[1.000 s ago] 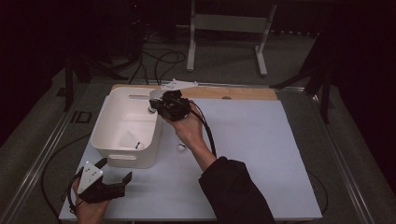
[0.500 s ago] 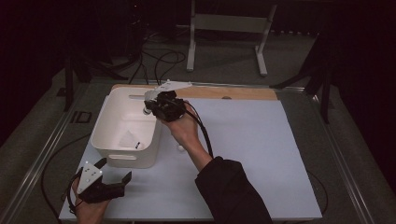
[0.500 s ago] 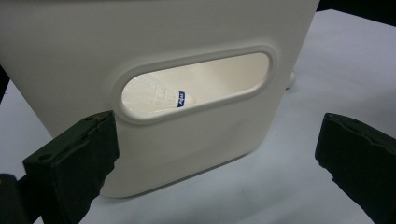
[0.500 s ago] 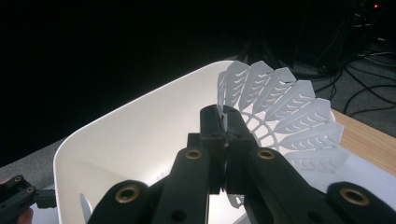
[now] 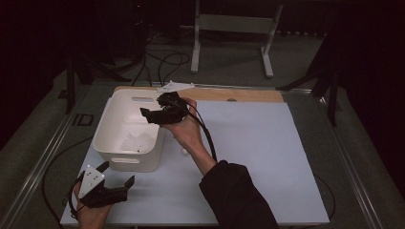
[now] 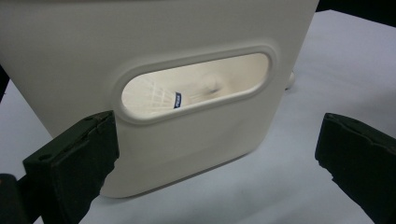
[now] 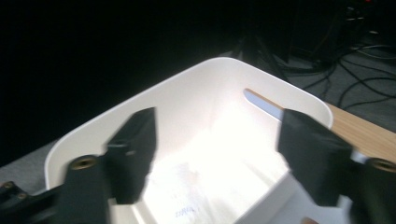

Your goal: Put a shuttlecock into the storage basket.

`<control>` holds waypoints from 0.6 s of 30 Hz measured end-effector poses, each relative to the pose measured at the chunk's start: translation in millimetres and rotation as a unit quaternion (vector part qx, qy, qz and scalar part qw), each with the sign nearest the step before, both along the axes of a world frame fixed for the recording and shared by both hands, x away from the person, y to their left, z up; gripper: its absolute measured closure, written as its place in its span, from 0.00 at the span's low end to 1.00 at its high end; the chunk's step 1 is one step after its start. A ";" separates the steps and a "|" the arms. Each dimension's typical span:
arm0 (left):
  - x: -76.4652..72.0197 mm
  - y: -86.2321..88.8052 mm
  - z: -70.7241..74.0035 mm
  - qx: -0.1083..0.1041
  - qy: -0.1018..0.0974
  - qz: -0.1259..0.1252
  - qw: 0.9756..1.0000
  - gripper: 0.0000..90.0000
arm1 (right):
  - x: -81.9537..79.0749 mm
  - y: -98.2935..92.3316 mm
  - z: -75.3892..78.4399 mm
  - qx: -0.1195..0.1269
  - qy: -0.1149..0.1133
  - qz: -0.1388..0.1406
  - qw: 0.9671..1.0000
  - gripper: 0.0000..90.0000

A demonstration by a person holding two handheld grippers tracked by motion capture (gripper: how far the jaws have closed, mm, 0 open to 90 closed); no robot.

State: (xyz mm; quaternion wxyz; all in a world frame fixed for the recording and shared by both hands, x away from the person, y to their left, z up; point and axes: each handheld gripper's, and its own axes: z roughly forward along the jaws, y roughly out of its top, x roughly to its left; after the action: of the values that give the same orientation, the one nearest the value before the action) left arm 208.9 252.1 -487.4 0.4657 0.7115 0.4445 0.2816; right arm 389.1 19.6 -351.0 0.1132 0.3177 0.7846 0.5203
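High view first: I hold my right gripper (image 5: 152,114) over the white plastic bin (image 5: 125,160), a smooth rounded tub with slotted oval handles; its jaws have just been opening and stand apart with nothing between them. Pale netted shuttlecocks (image 5: 136,141) lie on the bin's floor. My left gripper (image 5: 114,187) rests near the bin's near wall, jaws spread wide and empty. A matte pale-blue mat (image 5: 267,152) covers the wooden table (image 5: 248,94); grey floor, cables and a metal stand lie beyond in a dark room
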 end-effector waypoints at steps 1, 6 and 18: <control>0.0 -0.1 0.0 0.000 0.000 0.000 1.000 0.00 | -0.5 0.1 0.1 -0.005 -0.003 -0.002 1.000 0.27; -0.1 -0.2 0.1 0.001 0.000 0.000 1.000 0.00 | -3.7 1.5 0.4 -0.016 -0.010 0.007 1.000 0.17; -0.1 -0.1 0.1 0.001 0.000 0.000 1.000 0.00 | -8.2 0.8 0.1 -0.020 -0.011 0.021 1.000 0.14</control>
State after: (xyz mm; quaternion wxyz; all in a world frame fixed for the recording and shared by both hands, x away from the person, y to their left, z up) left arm 208.8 252.0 -487.3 0.4652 0.7117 0.4445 0.2820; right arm 380.9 20.5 -350.9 0.1177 0.2931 0.7999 0.5102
